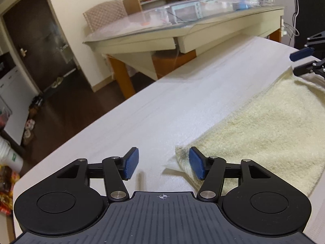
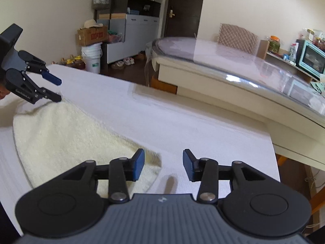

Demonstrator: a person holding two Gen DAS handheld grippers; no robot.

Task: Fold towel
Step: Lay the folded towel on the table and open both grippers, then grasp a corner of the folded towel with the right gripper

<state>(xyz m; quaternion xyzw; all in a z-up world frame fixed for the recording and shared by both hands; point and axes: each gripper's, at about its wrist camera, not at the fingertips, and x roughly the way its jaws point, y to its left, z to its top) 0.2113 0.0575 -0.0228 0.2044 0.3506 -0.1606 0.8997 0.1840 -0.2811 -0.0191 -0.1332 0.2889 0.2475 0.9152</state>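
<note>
We hold both the left gripper [image 1: 163, 163] and right gripper [image 2: 163, 165] open at opposite corners of the towel [image 1: 270, 122] on the table [image 1: 162, 105].

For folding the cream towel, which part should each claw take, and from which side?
Probably the two corners on its far long edge. The left claw is open at one corner of the towel, the right claw open at the other. The towel lies flat on the table, so come in low from each short end, one finger sliding under the corner.
</note>
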